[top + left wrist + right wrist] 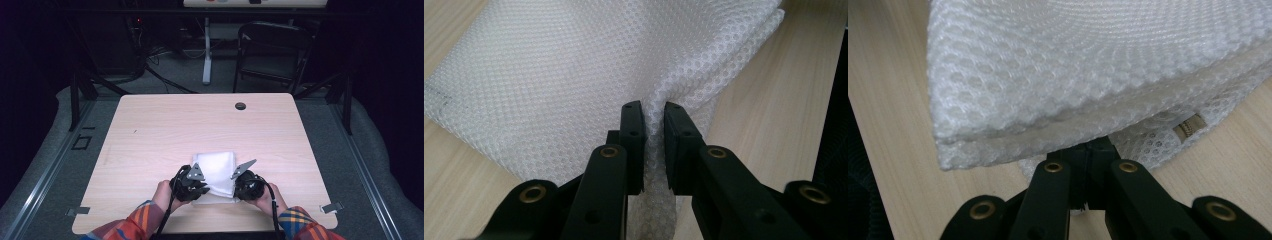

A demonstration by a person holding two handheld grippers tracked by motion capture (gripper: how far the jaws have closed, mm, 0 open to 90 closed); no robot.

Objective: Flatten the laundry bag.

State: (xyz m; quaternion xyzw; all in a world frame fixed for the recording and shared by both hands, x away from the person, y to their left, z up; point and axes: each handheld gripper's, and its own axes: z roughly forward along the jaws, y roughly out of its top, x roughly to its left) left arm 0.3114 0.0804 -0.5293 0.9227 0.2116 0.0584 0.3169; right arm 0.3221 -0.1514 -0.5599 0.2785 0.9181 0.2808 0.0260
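Note:
A folded white mesh bag (216, 167) lies on the wooden table (165, 130) near its front edge. My left gripper (194, 184) sits at the bag's near left corner. In the left gripper view its jaws are shut on a pinched ridge of the white mesh bag (574, 75), and the left gripper (654, 117) holds the fabric between its pads. My right gripper (245, 184) sits at the bag's near right corner. In the right gripper view the right gripper (1090, 150) is shut on the lower layers of the mesh bag (1073, 65), whose upper folds hang over the jaws. A tan zipper end (1189, 125) shows at the bag's edge.
A round black grommet (240, 106) sits at the table's far side. A dark folding chair (272, 50) and a white table leg (207, 50) stand beyond the table. Metal clips (332, 207) mark the table's front corners.

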